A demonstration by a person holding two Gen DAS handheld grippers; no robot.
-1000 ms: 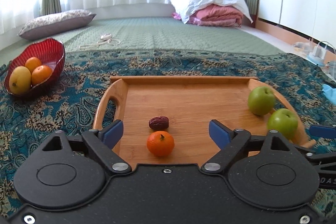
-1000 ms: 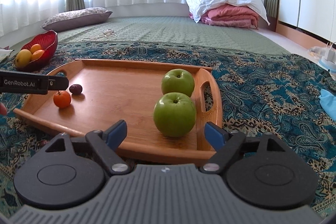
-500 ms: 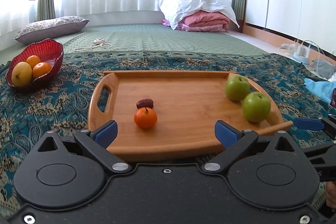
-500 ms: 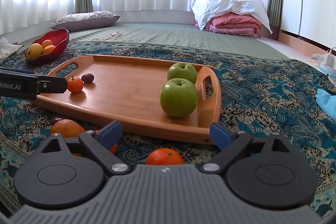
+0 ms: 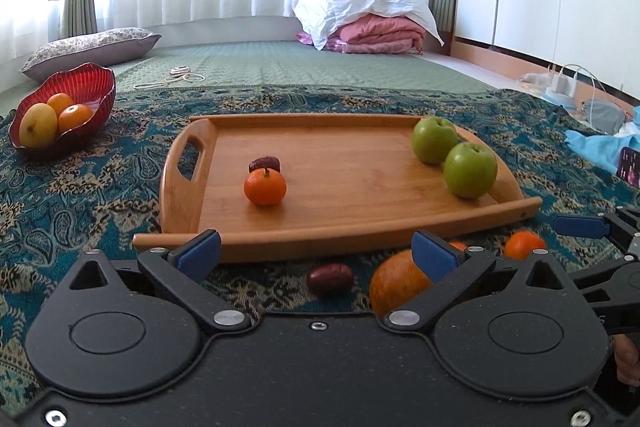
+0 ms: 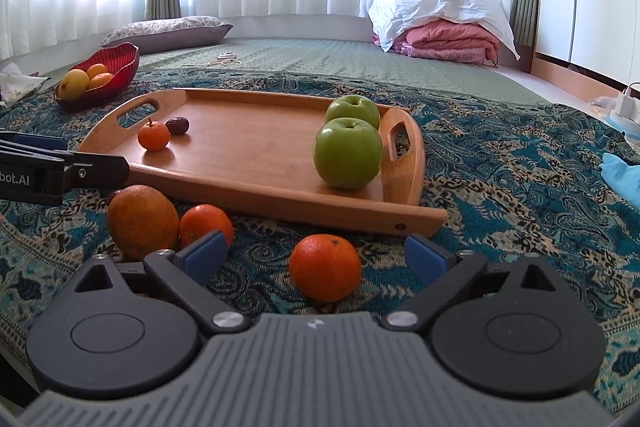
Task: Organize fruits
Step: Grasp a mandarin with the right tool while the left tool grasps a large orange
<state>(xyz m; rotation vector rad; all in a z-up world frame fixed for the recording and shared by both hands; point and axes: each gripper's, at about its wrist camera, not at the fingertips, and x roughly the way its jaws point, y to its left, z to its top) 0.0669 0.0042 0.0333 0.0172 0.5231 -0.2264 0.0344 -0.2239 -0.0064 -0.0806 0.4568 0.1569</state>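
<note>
A wooden tray (image 6: 256, 163) lies on a patterned blue cloth (image 6: 500, 163). On the tray sit four fruits: two green apples (image 6: 347, 153) touching each other at its 3 o'clock end, and one small tangerine (image 6: 153, 135) with one dark date (image 6: 177, 125) just behind it near the 9 o'clock handle.

On the cloth, at the tray's 6 o'clock edge, lie four more pieces: one large orange (image 6: 142, 221), two tangerines, the left (image 6: 206, 227) touching the orange and the right (image 6: 325, 267) set apart, and a second date (image 5: 330, 279), seen plainly only from the left wrist.

A red bowl (image 6: 120, 75) stands well apart at 10 o'clock from the tray, holding three fruits: one yellow (image 6: 74, 84) and two orange (image 6: 99, 77).

The left gripper (image 5: 316, 253) hovers low over the cloth, its blue fingers (image 5: 199, 253) spread wide and holding nothing; the loose date lies between them, the large orange behind the right finger. The right gripper (image 6: 316, 257) is likewise spread and empty, its fingers (image 6: 428, 259) either side of the lone tangerine without touching it.

Far back lie a pillow (image 6: 168, 33) and folded bedding (image 6: 444, 21).
</note>
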